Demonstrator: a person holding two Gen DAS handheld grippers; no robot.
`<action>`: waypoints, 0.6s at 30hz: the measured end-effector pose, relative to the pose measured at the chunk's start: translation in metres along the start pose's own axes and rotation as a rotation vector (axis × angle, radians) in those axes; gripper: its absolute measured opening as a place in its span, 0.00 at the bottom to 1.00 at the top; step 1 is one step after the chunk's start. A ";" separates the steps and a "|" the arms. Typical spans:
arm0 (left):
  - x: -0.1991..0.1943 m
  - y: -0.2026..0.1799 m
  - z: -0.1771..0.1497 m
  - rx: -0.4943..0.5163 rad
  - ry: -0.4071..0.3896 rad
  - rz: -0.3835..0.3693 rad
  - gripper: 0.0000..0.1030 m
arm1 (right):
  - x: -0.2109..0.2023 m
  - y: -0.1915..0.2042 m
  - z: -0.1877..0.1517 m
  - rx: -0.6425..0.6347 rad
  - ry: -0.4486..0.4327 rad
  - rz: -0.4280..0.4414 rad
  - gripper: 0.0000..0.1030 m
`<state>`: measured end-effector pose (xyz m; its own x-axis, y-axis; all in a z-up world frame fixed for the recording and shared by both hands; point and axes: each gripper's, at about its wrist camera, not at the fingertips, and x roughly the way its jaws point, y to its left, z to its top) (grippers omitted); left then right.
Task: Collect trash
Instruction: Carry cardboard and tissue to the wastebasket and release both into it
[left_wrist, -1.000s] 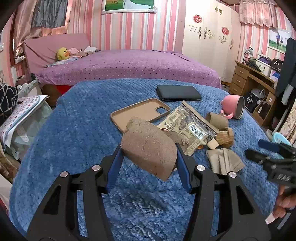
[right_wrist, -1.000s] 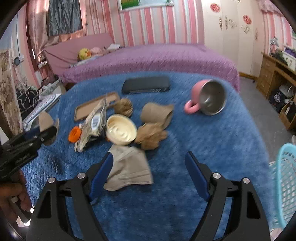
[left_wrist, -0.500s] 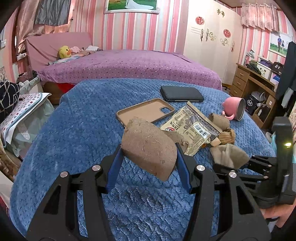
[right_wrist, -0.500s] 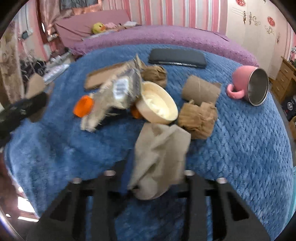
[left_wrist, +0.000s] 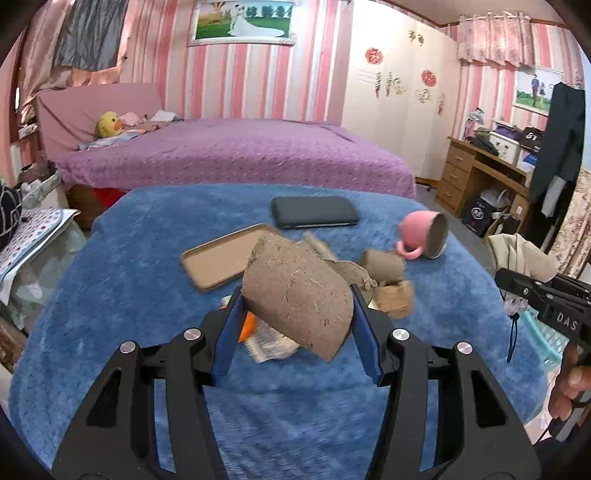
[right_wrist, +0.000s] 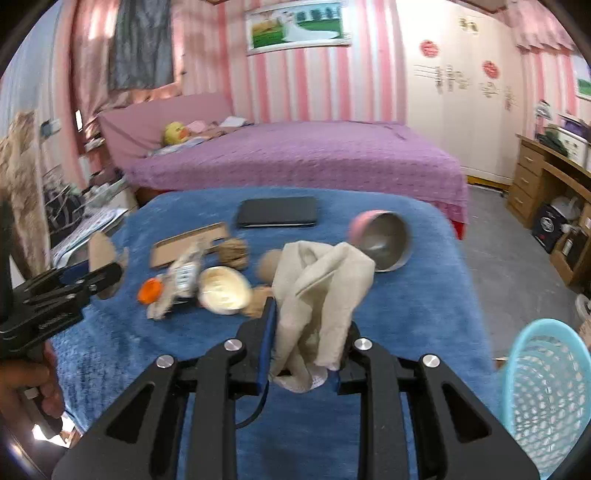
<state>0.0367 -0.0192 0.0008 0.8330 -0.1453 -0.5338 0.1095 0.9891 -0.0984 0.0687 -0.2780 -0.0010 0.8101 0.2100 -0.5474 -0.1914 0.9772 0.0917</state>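
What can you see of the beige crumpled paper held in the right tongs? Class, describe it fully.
The crumpled paper is beige, soft-looking and creased into loose folds, like a used napkin or paper towel. The right tongs are shut on its lower end, where it bunches; a paler bit pokes out below. Its upper folds flop outward. It hangs lifted above the blue blanket, touching only the tongs. The left wrist view shows it at the right edge.

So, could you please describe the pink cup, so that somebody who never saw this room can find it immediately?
Start at the blue blanket in front of the purple bed. On its far right part, to the right of the flat black case, the pink cup lies on its side. It is the only pink thing there, with a shiny metal inside, unlike the brown paper scraps nearby.
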 end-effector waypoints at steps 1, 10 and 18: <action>0.000 -0.007 0.001 0.003 -0.005 -0.008 0.52 | -0.003 -0.007 0.000 0.006 -0.004 -0.011 0.24; 0.006 -0.075 0.009 0.043 -0.030 -0.110 0.52 | -0.039 -0.103 -0.010 0.073 -0.037 -0.174 0.24; 0.014 -0.131 0.005 0.069 -0.023 -0.194 0.52 | -0.059 -0.173 -0.025 0.174 -0.041 -0.276 0.24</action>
<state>0.0367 -0.1511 0.0099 0.8047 -0.3331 -0.4913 0.3050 0.9421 -0.1391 0.0408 -0.4603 -0.0054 0.8405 -0.0658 -0.5378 0.1332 0.9872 0.0875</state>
